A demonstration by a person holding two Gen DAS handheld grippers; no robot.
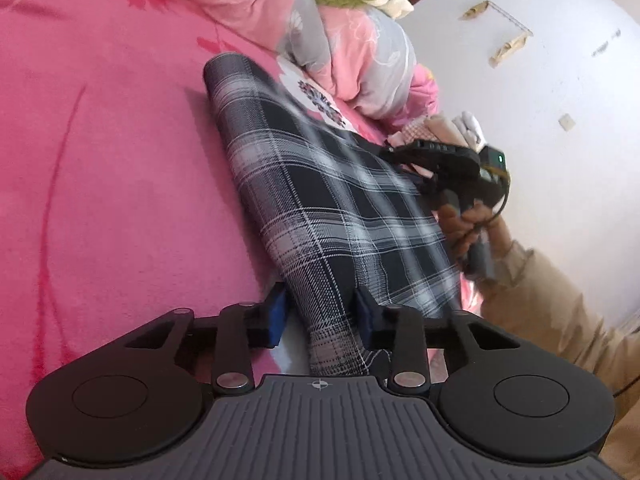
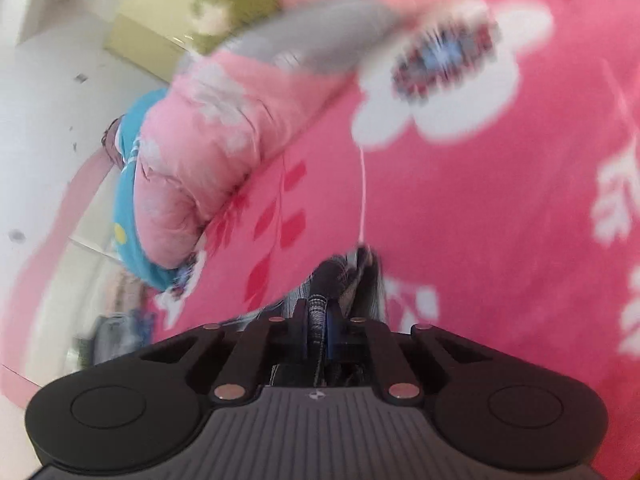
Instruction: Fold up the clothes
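Pink floral blanket (image 1: 100, 160), rumpled pink-grey quilt (image 1: 352, 52), white wall (image 1: 560, 80), perhaps blurred blue fabric (image 2: 128, 184).

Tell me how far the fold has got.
Done: the black-and-white plaid garment looks doubled into a long strip. In hand: right hand-held gripper pinches one edge; fabric lies between the left hand-held gripper's parted pads. Left: folding it shorter on the pink floral blanket.
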